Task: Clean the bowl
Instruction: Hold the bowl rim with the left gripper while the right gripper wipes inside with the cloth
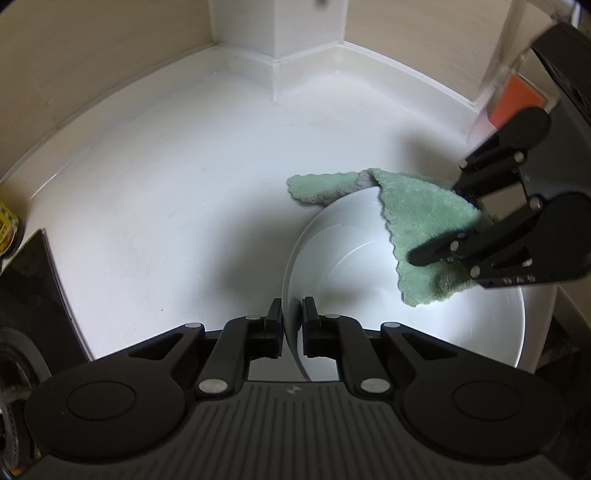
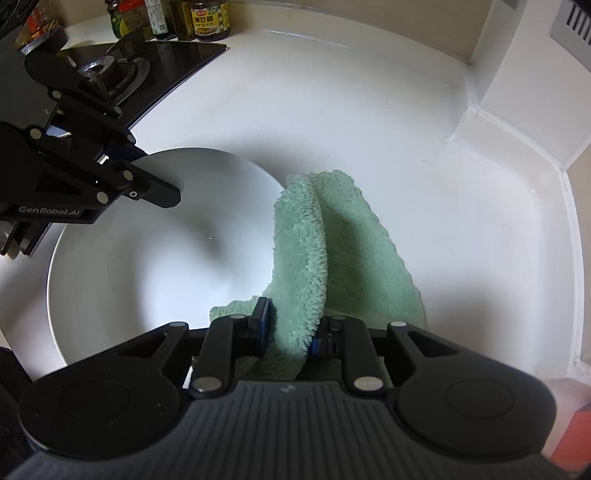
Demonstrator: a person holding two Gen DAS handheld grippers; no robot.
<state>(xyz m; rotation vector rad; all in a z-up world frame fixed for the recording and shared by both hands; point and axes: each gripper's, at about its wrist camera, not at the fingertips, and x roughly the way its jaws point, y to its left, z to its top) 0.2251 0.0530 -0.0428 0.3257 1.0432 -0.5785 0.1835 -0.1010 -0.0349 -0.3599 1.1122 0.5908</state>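
A white bowl (image 1: pixel 369 266) sits on the white counter (image 1: pixel 166 184). My left gripper (image 1: pixel 291 317) is shut on the bowl's near rim, one finger inside and one outside. My right gripper (image 2: pixel 291 325) is shut on a green fluffy cloth (image 2: pixel 332 251), which drapes over the bowl's far rim and partly into the bowl (image 2: pixel 147 258). In the left wrist view the right gripper (image 1: pixel 443 229) comes in from the right with the cloth (image 1: pixel 417 221) over the bowl. In the right wrist view the left gripper (image 2: pixel 155 177) holds the bowl's rim at the left.
A black gas hob (image 2: pixel 155 70) lies at the counter's left, with several sauce jars (image 2: pixel 208 20) behind it. A white wall corner post (image 1: pixel 273 33) and raised counter edge (image 2: pixel 517 147) bound the back. An orange object (image 1: pixel 513 99) and a clear container (image 1: pixel 502 55) stand at the right.
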